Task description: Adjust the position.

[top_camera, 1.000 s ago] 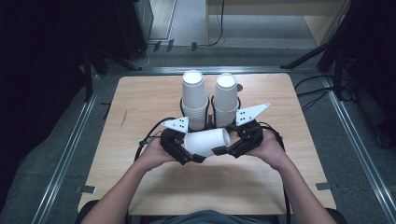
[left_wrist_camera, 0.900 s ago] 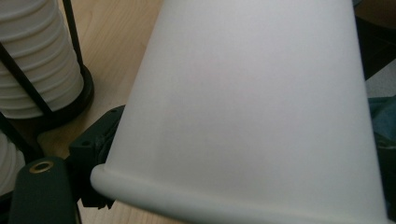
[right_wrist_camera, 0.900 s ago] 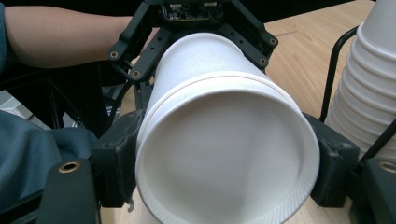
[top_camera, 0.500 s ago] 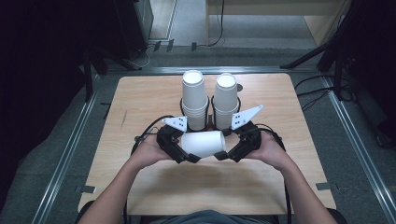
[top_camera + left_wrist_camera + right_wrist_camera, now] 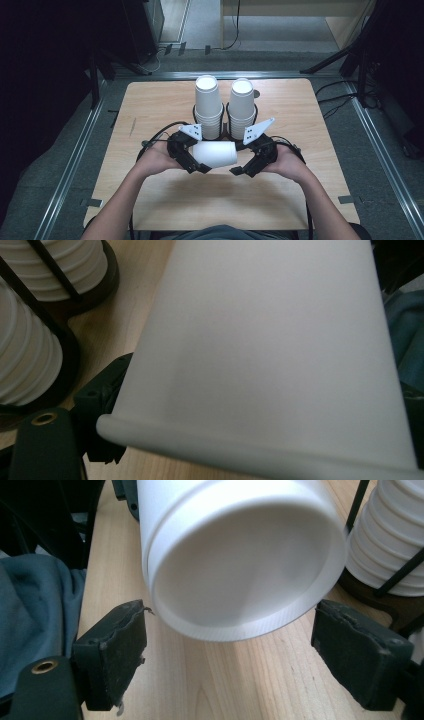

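Note:
A white paper cup [image 5: 216,153] lies on its side just above the table. My left gripper [image 5: 196,161] is shut on its rim end. In the left gripper view the cup [image 5: 260,340] fills the space between the jaws, with one black finger [image 5: 45,445] at the lower left. My right gripper [image 5: 243,166] is open at the cup's closed base. In the right gripper view the base [image 5: 240,565] faces the camera, and the pads [image 5: 112,655] stand wide on either side without touching it.
Two tall stacks of white cups [image 5: 208,102] [image 5: 241,102] stand in a black wire holder [image 5: 226,131] just behind the grippers. The wooden table [image 5: 150,110] has bare room at the left, right and front. A blue sleeve [image 5: 35,610] is at the left of the right gripper view.
The cup has levelled out and shifted slightly left and toward the person with the left gripper. The right gripper has dropped a little lower at the cup's base.

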